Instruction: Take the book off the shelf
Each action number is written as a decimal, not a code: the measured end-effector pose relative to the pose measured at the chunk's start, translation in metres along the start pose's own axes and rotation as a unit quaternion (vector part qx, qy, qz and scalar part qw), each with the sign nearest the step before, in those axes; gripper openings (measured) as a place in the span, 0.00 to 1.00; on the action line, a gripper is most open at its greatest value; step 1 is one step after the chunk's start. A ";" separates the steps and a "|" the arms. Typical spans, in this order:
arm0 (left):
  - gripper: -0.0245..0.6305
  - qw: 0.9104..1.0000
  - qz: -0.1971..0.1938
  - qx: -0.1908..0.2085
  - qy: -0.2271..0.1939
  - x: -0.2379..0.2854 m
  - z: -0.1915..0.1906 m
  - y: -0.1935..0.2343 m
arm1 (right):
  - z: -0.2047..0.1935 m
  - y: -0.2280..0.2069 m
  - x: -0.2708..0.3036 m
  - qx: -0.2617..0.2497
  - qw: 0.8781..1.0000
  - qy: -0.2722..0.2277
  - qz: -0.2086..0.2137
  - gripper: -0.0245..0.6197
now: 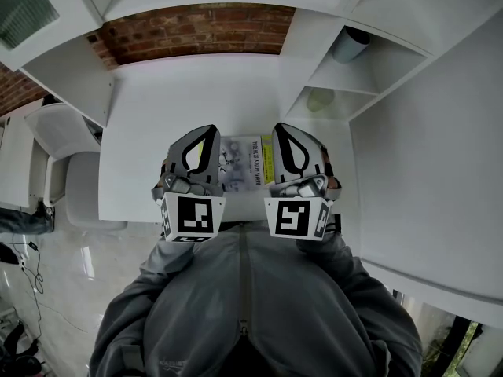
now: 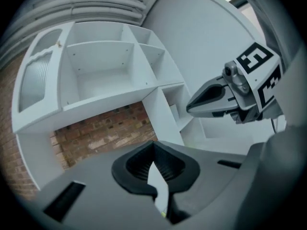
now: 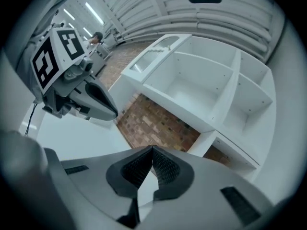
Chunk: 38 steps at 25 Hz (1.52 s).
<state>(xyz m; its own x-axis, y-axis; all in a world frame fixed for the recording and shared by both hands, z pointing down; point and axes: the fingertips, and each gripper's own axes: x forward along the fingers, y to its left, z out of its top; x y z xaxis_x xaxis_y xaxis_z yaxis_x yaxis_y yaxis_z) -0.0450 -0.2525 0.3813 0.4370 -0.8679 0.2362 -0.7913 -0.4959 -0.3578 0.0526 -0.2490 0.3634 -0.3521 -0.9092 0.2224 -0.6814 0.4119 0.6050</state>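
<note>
1. The left gripper (image 2: 154, 150) has its jaws pressed together at the tips. The ribbed pads meet and pinch nothing. Below the tips a narrow slit shows a white sliver with a trace of yellow-green at its foot, too small to identify.
2. The right gripper (image 3: 152, 152) also has its jaws pressed together and empty. The slit below its tips shows plain white only.
3. In the head view the two grippers sit side by side over the worktop (image 1: 157, 116). They point towards the brick wall (image 1: 196, 30), with their marker cubes (image 1: 189, 217) nearest the person.
4. The book (image 1: 245, 163) lies flat on the white worktop, off the shelf, and shows between the two grippers.
   - The grippers cover its left and right edges.
   - Its near edge is lost behind the marker cubes and the person's grey jacket (image 1: 251, 305).
   - The cover is white with a yellow band along the right side. The print is too small to read.
   - Neither gripper view shows the book clearly.
5. The white shelf unit (image 1: 369, 77) stands at the right end of the worktop, and the picture edge cuts off its upper part.
   - One compartment holds a pale cylinder (image 1: 350, 45), partly hidden by the shelf wall.
   - The compartment below holds a pale green object (image 1: 318, 100) whose shape cannot be made out.
6. The jacket fills the lower part of the head view. The hands are mostly hidden behind the cubes.
</note>
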 end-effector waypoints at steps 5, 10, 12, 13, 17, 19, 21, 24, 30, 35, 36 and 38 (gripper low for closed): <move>0.05 0.997 0.013 -0.077 -0.025 -0.006 0.011 0.014 | 0.016 -0.020 -0.004 0.057 0.997 -0.040 -0.023 0.08; 0.05 0.988 0.045 -0.120 -0.082 -0.013 0.027 0.024 | 0.023 -0.029 -0.008 0.172 0.981 -0.079 -0.036 0.08; 0.05 0.986 0.052 -0.129 -0.092 -0.016 0.030 0.026 | 0.022 -0.028 -0.008 0.214 0.972 -0.085 -0.037 0.08; 0.05 0.985 0.054 -0.133 -0.094 -0.017 0.031 0.025 | 0.022 -0.027 -0.008 0.223 0.970 -0.086 -0.037 0.08; 0.05 0.984 0.055 -0.134 -0.102 -0.018 0.034 0.024 | 0.018 -0.017 -0.007 0.241 0.967 -0.085 -0.028 0.08; 0.05 0.984 0.055 -0.133 -0.108 -0.019 0.035 0.021 | 0.015 -0.013 -0.008 0.250 0.964 -0.087 -0.020 0.08; 0.05 0.983 0.053 -0.135 -0.109 -0.019 0.035 0.018 | 0.015 -0.009 -0.009 0.258 0.962 -0.092 -0.016 0.08; 0.05 0.984 0.048 -0.133 -0.106 -0.020 0.033 0.014 | 0.018 -0.007 -0.010 0.264 0.960 -0.095 -0.012 0.08; 0.05 0.984 0.040 -0.136 -0.108 -0.022 0.033 0.007 | 0.018 -0.004 -0.013 0.275 0.957 -0.096 -0.011 0.08; 0.05 0.984 0.033 -0.141 -0.103 -0.022 0.029 0.000 | 0.013 -0.001 -0.017 0.283 0.955 -0.092 -0.011 0.08; 0.05 0.984 0.032 -0.143 -0.102 -0.022 0.028 0.000 | 0.012 0.000 -0.017 0.285 0.954 -0.091 -0.011 0.08; 0.05 0.984 0.031 -0.147 -0.099 -0.023 0.027 -0.002 | 0.011 0.001 -0.018 0.288 0.953 -0.090 -0.011 0.08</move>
<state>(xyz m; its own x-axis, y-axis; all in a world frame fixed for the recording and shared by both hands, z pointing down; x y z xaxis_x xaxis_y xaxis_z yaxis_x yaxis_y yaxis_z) -0.0421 -0.2327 0.3525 0.4357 -0.8996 0.0313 -0.8957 -0.4367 -0.0831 0.0515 -0.2317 0.3517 -0.4019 -0.9144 0.0484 -0.9113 0.4046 0.0766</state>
